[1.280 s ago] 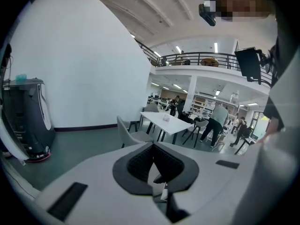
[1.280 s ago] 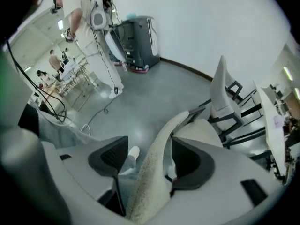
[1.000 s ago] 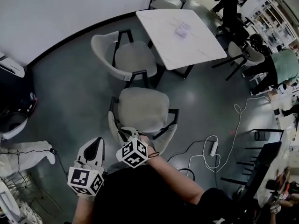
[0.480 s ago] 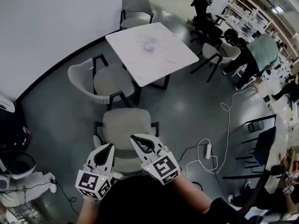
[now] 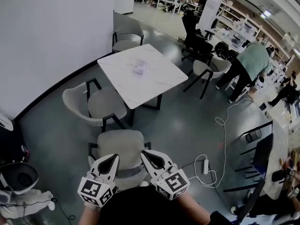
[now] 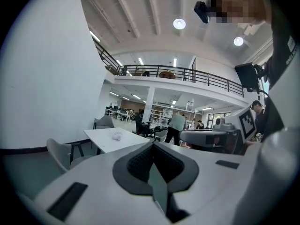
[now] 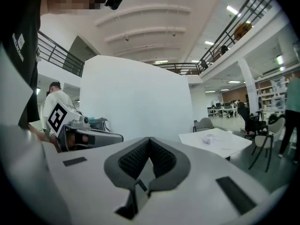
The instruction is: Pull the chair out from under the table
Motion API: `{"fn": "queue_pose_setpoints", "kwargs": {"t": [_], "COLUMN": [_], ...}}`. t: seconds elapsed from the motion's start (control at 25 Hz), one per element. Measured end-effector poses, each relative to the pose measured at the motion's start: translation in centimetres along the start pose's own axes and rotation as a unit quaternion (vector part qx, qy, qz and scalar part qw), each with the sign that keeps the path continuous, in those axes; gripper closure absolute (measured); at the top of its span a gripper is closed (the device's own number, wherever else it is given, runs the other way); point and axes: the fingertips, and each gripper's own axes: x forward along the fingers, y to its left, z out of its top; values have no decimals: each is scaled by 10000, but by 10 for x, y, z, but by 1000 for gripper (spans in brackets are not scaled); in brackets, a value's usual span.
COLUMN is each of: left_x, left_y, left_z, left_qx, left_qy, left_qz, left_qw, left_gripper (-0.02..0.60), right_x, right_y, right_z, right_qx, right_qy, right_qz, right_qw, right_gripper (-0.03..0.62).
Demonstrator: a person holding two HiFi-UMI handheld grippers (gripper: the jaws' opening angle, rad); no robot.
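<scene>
Left gripper [image 5: 114, 157] and right gripper [image 5: 145, 153] both clenched, empty; we see the grey padded black-framed chair [image 5: 119, 145] just below-ahead, equally near both, apart from the white square table [image 5: 124, 86].

— Where's the chair?
— The chair [image 5: 119, 145] stands upright just beyond my left claw [image 5: 114, 158] and right claw [image 5: 145, 153]. It has a pale grey seat and a black frame.
— And the surface?
— The white square surface [image 5: 123, 65] is farther ahead. The chair stands clear of it.
</scene>
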Motion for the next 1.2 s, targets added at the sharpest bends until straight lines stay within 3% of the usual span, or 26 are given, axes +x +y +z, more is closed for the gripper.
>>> {"fn": "queue_pose_setpoints", "kwargs": {"t": [1.2], "left_x": [-7], "left_y": [9], "left_z": [-15], "left_qx": [-243], "left_qy": [77], "left_qz": [328], "left_qw": [9991], "left_gripper": [577], "right_x": [10], "right_y": [-2], "right_z": [-28], "right_qx": [-133], "right_qy": [236], "right_qz": [14], "right_qw": [9996], "right_gripper": [583]}}
